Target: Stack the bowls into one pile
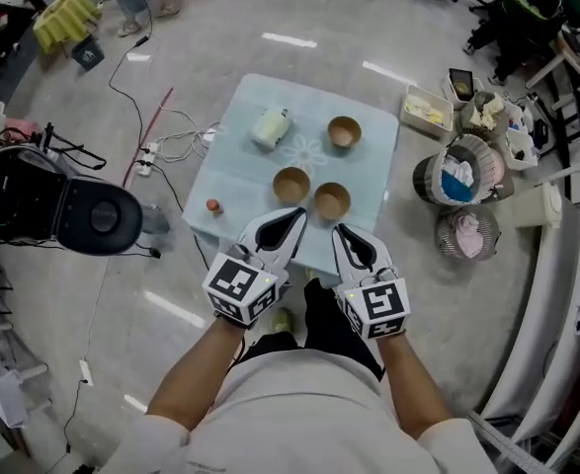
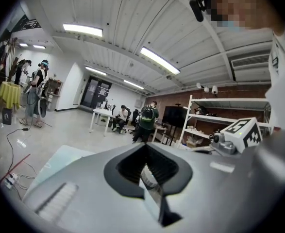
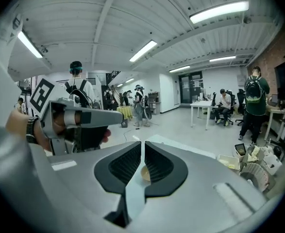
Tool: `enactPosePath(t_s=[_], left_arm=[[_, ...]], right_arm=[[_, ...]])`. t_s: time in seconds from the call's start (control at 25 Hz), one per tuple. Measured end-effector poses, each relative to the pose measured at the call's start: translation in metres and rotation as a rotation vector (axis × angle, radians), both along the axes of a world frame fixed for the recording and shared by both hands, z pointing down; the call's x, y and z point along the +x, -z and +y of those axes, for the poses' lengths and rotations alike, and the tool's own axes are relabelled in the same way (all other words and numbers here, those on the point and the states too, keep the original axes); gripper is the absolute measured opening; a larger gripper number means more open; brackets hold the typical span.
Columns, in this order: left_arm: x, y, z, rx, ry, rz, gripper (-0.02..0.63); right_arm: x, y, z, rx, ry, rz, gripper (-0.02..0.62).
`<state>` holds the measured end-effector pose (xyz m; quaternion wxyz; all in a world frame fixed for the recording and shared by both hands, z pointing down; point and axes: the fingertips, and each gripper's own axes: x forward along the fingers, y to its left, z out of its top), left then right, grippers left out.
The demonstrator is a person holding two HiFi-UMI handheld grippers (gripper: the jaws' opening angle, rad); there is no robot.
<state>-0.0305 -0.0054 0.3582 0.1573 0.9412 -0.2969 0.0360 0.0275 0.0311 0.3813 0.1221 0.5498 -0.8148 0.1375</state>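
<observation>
Three brown bowls stand apart on a small pale blue table (image 1: 240, 117): one at the back right (image 1: 344, 131), one in the middle (image 1: 291, 185) and one near the front (image 1: 332, 201). My left gripper (image 1: 294, 215) hovers at the table's front edge, just short of the middle bowl, jaws shut and holding nothing. Beside it my right gripper (image 1: 340, 232) is also shut and empty, just short of the front bowl. In the right gripper view, a bowl (image 3: 143, 173) shows through the slit between the fingers (image 3: 159, 164). The left gripper view looks out over the closed fingers (image 2: 159, 169) into the room.
A cream bottle-like object (image 1: 271, 126) and a small red thing (image 1: 213, 205) also lie on the table. Baskets (image 1: 462, 171) and a white tray (image 1: 426, 110) crowd the floor at the right. A black round machine (image 1: 92, 215), cables and a power strip (image 1: 149, 156) lie left.
</observation>
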Motion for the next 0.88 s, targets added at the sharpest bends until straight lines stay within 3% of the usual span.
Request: enactPosePath(t_s=[0.44,0.72,0.88], left_arm=[[0.044,-0.076,-0.066,-0.089,0.045,-0.092,0.006],[0.047,-0.119,-0.087,-0.158,0.077,-0.135,0.006],[0.046,-0.142,-0.092,-0.192,0.079,-0.133,0.006]], right_arm=[[0.034,-0.149,-0.049,-0.246,0.180,0.152,0.054],[0.036,-0.245,-0.047,-0.293,0.368,0.467,0.054],[0.031,-0.279,-0.047,-0.293,0.438,0.587,0.054]])
